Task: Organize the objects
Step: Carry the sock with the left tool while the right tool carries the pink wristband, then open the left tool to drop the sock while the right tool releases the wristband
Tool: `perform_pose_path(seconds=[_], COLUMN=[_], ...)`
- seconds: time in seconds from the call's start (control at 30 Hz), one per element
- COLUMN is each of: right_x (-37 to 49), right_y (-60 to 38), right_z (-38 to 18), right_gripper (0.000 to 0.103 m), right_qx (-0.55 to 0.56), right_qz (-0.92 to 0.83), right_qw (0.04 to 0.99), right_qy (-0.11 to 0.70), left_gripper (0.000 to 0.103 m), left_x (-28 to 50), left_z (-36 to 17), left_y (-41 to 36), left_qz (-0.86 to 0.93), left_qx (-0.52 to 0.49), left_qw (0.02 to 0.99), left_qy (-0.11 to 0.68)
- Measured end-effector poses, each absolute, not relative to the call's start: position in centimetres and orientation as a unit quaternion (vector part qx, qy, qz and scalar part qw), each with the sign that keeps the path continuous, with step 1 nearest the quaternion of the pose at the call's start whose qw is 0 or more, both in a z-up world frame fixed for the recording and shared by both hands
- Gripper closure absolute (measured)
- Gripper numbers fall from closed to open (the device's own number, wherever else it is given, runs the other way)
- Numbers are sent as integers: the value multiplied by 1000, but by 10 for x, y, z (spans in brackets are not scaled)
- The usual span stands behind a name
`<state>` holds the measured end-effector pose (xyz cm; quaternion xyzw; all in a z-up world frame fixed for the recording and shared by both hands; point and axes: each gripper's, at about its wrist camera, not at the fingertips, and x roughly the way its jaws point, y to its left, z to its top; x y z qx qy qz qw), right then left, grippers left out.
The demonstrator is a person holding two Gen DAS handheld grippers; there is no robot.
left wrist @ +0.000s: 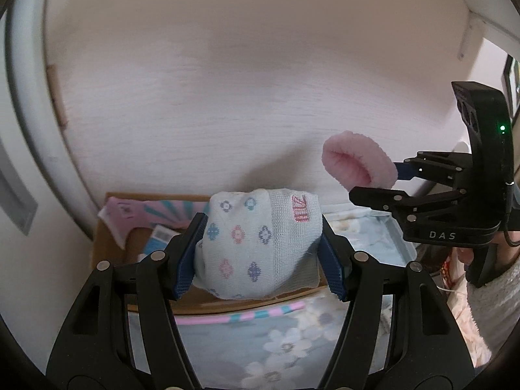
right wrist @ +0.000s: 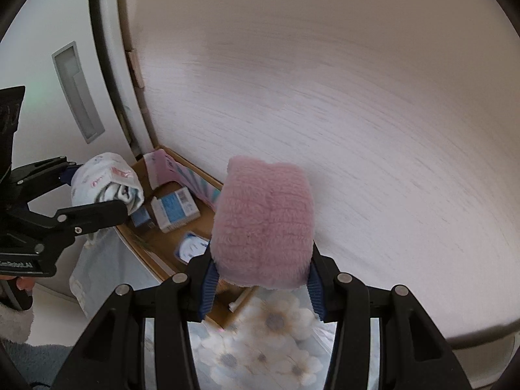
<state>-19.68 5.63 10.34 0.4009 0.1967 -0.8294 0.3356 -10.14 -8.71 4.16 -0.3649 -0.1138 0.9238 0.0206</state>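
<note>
The left gripper (left wrist: 260, 253) holds a rolled pale-blue sock (left wrist: 256, 243) between its fingers, which press in on both sides of the bundle. The grip sits across the middle of the roll, likely so the roll stays tucked and does not unwind while carried. The right gripper (right wrist: 261, 279) holds a fluffy pink sock (right wrist: 263, 224) the same way, its fingers clamped on the lower part of the bundle so that most of the fluff stands above them.

Both bundles hang in the air in front of a pale wood panel (left wrist: 227, 97), above and just near of an open cardboard box (right wrist: 169, 243). The box stands against the panel on a bed with a flowered cover (right wrist: 260, 351). Inside it lie a pink and teal striped sock (left wrist: 156, 214) at the far left, a small blue-and-white carton (right wrist: 175, 209) and a round white item I cannot identify.

Judging by the task, both socks are meant for the box, and neither is in it yet. The blue one hangs over the left part, the pink one further right, so the two can probably go down side by side without the grippers colliding.
</note>
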Motion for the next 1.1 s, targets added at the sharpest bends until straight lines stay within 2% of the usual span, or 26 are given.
perform_pose_path(seconds=[0.27, 0.57, 1.1], right_x=[-204, -224, -236], right_y=[-2, -43, -85], right_z=[86, 40, -46], right_gripper=[60, 60, 60], right_qx=[411, 443, 498], right_qz=[-809, -785, -739], right_qw=[360, 370, 377], right_qy=[217, 226, 252], left_gripper=[41, 41, 41], left_x=[-101, -114, -146], left_z=[28, -16, -82], left_y=[-134, -180, -179], left_qz=[914, 895, 868], left_qx=[-384, -423, -487], left_qw=[1, -13, 16], left_qy=[-129, -140, -96])
